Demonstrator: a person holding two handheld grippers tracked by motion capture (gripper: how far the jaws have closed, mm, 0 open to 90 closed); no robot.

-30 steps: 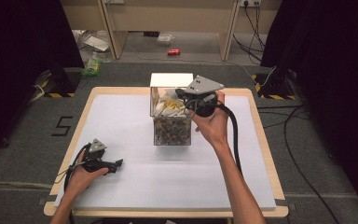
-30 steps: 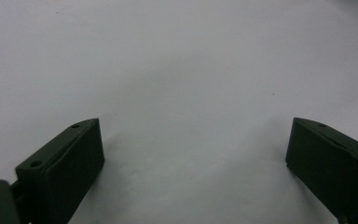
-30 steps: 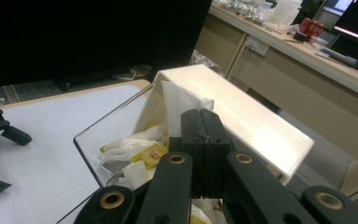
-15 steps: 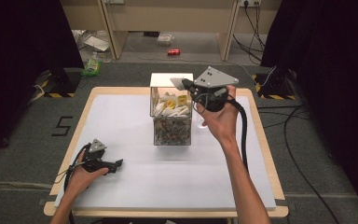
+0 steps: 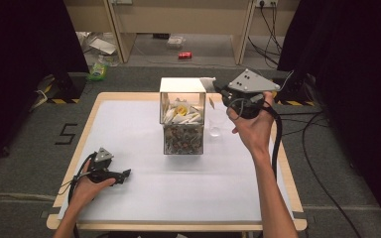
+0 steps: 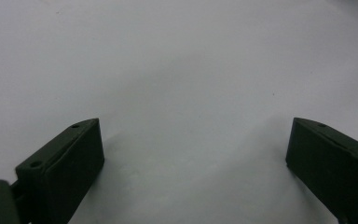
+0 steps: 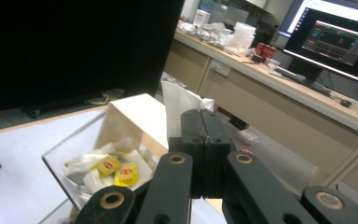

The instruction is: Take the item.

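A clear box (image 5: pixel 182 140) stands mid-table; its upper part holds several white and yellow sachets (image 5: pixel 181 113), its lower part a grey mass. My right gripper (image 5: pixel 215 87) hangs above the box's far right corner, shut on a white paper sachet (image 5: pixel 207 81). In the right gripper view the jaws are pressed together (image 7: pixel 205 117) with the sachet (image 7: pixel 179 103) sticking up from them, and the box (image 7: pixel 121 122) lies below. My left gripper (image 5: pixel 124 174) rests on the table at the near left, open (image 6: pixel 193 144), nothing between its jaws.
A small clear cup (image 5: pixel 216 124) stands on the white table (image 5: pixel 129 129) just right of the box, under my right hand. Cables trail on the floor to the right. A desk with a monitor (image 7: pixel 340 35) stands beyond the table.
My right gripper has risen out of the box and moved right and back, carrying the white sachet. The left gripper has stayed still.
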